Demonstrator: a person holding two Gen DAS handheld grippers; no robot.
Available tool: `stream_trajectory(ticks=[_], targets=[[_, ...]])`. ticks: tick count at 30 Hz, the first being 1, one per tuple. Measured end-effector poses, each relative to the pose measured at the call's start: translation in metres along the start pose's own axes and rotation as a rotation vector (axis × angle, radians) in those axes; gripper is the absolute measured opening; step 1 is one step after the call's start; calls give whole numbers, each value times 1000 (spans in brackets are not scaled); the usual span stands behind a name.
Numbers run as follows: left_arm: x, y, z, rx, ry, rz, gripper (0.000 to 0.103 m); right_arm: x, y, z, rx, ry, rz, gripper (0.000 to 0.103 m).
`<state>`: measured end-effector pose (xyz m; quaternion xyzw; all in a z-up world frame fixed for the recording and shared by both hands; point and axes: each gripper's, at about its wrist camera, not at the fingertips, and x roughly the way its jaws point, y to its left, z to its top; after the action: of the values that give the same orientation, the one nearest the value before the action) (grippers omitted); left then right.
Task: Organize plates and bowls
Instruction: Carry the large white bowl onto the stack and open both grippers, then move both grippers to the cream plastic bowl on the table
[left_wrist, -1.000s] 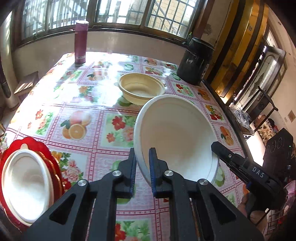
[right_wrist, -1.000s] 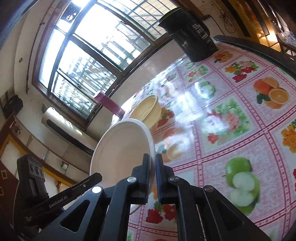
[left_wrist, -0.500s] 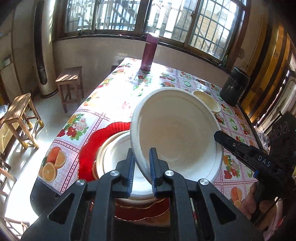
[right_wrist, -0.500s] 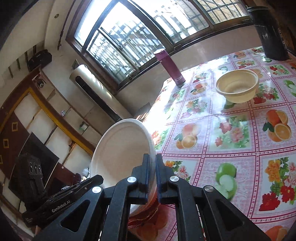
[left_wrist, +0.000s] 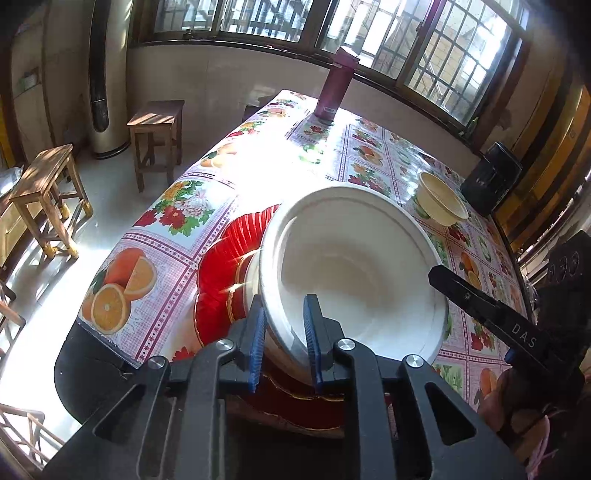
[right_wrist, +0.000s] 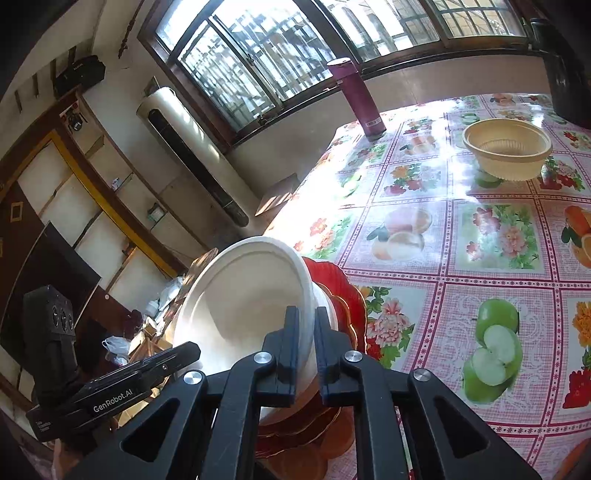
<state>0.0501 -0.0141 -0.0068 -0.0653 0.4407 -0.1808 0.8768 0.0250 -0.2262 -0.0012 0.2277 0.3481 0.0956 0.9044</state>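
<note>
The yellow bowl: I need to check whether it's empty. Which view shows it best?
The right wrist view: the yellow bowl is nearer and its empty inside shows. In the left wrist view it is small, far off, mostly seen rim-on.

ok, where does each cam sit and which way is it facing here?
Left wrist: on the left gripper, looking down its fingers across the white bowl over the red plates; the right gripper shows at right.
Right wrist: on the right gripper, looking over the same bowl's opposite rim toward the window; the left gripper shows lower left.
Shared: white bowl, red plates, beige bowl, maroon flask.
</note>
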Motion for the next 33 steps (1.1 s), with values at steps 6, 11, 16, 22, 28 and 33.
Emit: stream_trajectory(ticks=[6, 11, 16, 22, 28, 33], targets=[[-31, 7, -2, -3, -124, 82, 72, -18, -8, 4, -7, -43, 30, 53], [-64, -10, 2, 9, -281, 20, 88, -55, -54, 20, 39, -192, -36, 68], [-62, -61, 9, 92, -307, -117, 103, -89, -132, 34, 134, -315, -160, 77], [-26, -129, 27, 159, -191, -190, 103, -120, -206, 45, 285, -350, -178, 78], [40, -169, 73, 119, 34, -142, 103, -124, -241, 72, 317, -326, -186, 78], [82, -197, 126, 166, 106, -72, 103, -110, -256, 116, 334, -312, -150, 78]])
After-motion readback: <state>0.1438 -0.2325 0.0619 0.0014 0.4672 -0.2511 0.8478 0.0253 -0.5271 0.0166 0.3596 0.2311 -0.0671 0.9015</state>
